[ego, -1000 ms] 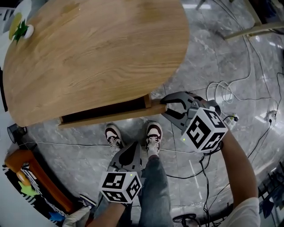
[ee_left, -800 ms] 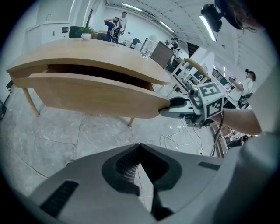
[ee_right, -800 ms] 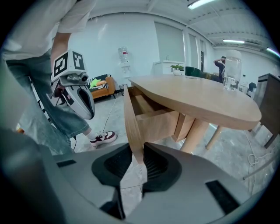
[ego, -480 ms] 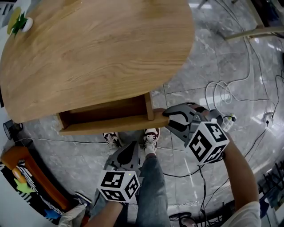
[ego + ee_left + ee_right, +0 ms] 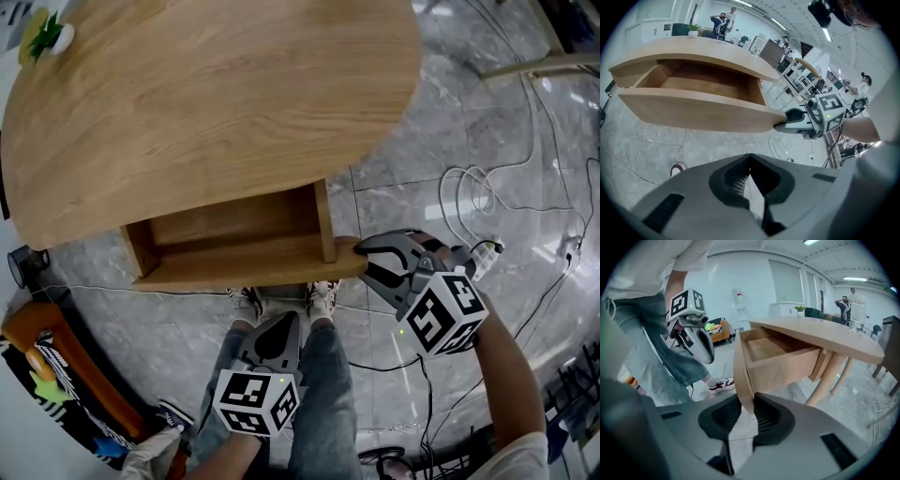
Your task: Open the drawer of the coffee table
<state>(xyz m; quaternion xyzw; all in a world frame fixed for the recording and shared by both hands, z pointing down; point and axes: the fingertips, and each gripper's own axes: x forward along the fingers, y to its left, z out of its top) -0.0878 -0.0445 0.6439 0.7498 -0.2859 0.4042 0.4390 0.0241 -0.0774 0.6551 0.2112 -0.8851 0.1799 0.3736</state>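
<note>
The oval wooden coffee table [image 5: 206,103] has its drawer [image 5: 234,248] pulled partly out toward me, and its inside looks empty. My right gripper [image 5: 367,255] is shut on the right end of the drawer front [image 5: 743,376], with the board clamped between its pads. In the left gripper view the same grip shows at the front panel's [image 5: 698,110] right tip, with the right gripper [image 5: 787,125] there. My left gripper [image 5: 272,339] hangs over my legs below the drawer, shut and holding nothing; its tips [image 5: 750,180] meet.
A small green plant [image 5: 45,36] stands on the table's far left edge. White and black cables [image 5: 469,202] trail over the grey marble floor at right. An orange seat [image 5: 56,361] lies at the lower left. My shoes [image 5: 281,298] stand under the drawer front.
The drawer has slid well out of the table toward me, drawn by my right gripper. Its inside now shows. My left gripper stayed shut and drifted a little with me.
</note>
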